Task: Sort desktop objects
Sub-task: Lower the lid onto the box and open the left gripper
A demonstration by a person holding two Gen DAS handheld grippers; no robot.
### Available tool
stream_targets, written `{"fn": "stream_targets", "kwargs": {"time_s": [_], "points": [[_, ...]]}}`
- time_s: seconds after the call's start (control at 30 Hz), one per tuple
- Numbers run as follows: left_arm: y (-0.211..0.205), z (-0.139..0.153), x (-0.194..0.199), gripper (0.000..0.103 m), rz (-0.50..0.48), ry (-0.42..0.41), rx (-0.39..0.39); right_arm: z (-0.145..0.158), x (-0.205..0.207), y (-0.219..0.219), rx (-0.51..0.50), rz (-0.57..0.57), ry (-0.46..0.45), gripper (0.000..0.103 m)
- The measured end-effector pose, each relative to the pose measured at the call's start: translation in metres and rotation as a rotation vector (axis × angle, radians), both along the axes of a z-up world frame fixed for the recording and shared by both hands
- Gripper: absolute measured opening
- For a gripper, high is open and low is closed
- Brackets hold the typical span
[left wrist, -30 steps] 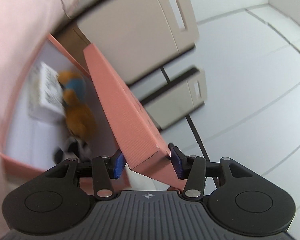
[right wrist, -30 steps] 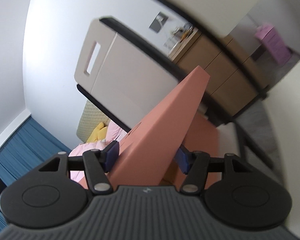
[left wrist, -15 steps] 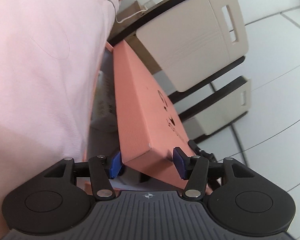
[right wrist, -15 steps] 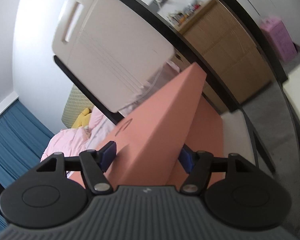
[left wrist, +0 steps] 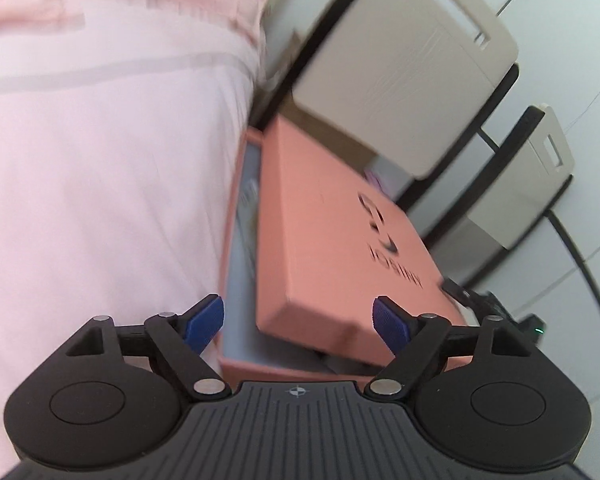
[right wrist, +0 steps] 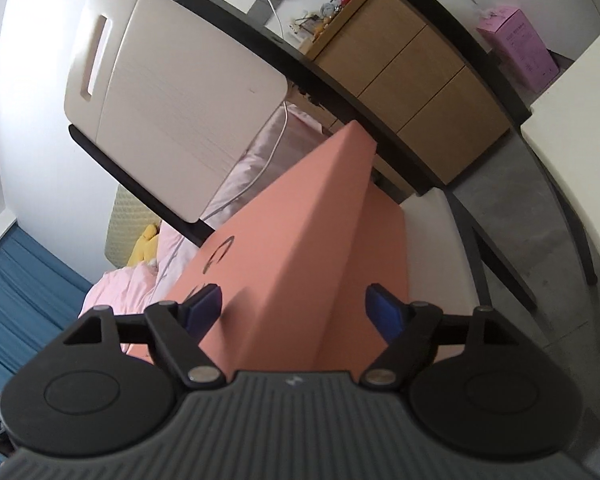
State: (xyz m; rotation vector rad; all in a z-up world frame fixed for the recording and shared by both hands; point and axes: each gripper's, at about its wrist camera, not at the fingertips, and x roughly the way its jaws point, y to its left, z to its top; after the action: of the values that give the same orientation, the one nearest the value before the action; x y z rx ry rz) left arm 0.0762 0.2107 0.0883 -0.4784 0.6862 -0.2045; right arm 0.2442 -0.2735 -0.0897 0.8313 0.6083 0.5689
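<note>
Left gripper (left wrist: 299, 317): blue pads spread wide, nothing between them touching; the near corner of the salmon lid (left wrist: 336, 236) sits in the gap but clear of both pads. Right gripper (right wrist: 293, 307): pads also apart, straddling the lid's (right wrist: 296, 248) other end; its right pad looks off the lid, the left pad is near or at the top face, contact cannot be told; so neither gripper reads as clamped.

Lid lies skewed over the box base (left wrist: 236, 264); the left-hand strip of the base's pale interior is uncovered, and the lid looks tilted rather than seated, resting on the base or on what is inside.

Likely step: closing the box after sorting. To do it well: square the lid to the base rim first, match corners, then press down evenly at both ends with the 2 grippers; pushing 1 end alone would probably jam the skirt on the rim; keep pads on the lid's side walls, not the printed top.

Hard to make out: left view is motion-blurred; box contents are mostly hidden, only something pale is visible along the open strip; the printed logo is unreadable; pink fabric (left wrist: 100, 160) fills the left side of the left view; the base's far wall and the surface under the box are cut off; chair backs (left wrist: 400, 72) stand beyond.
</note>
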Motion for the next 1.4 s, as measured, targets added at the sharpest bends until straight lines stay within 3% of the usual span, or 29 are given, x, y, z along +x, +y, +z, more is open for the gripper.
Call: {"fn": "stream_targets", "kwargs": {"time_s": [0.1,0.2,0.27,0.3,0.33,0.47,0.6,0.87,1.4], "points": [[-0.005,0.0,-0.007,0.086,0.009,-0.158,0.047,0.008,-0.011,0.0,-0.035,-0.065,-0.011,0.08],[-0.011,-0.007,-0.006,0.086,0.007,-0.246,0.092,0.025,-0.018,0.002,-0.127,-0.106,-0.057,0.079],[-0.018,-0.013,-0.001,0.086,-0.013,-0.249,0.104,0.035,-0.024,0.002,-0.161,-0.117,-0.098,0.077],[-0.022,-0.017,0.001,0.086,-0.022,-0.25,0.112,0.037,-0.027,0.002,-0.165,-0.117,-0.108,0.071],[-0.028,-0.019,0.004,0.083,-0.012,-0.242,0.148,0.037,-0.029,0.002,-0.167,-0.112,-0.107,0.068],[-0.033,-0.027,0.014,0.08,-0.02,-0.224,0.137,0.025,-0.026,0.008,-0.172,-0.066,-0.084,0.055],[-0.032,-0.035,0.016,0.067,-0.03,-0.18,0.127,0.023,-0.025,0.015,-0.189,-0.068,-0.114,0.055],[-0.023,-0.037,0.015,0.067,0.006,-0.096,0.102,0.025,-0.03,0.033,-0.278,-0.065,-0.157,0.055],[-0.055,-0.03,-0.001,0.075,-0.056,-0.165,0.281,0.017,-0.026,0.037,-0.264,-0.098,-0.19,0.062]]}}
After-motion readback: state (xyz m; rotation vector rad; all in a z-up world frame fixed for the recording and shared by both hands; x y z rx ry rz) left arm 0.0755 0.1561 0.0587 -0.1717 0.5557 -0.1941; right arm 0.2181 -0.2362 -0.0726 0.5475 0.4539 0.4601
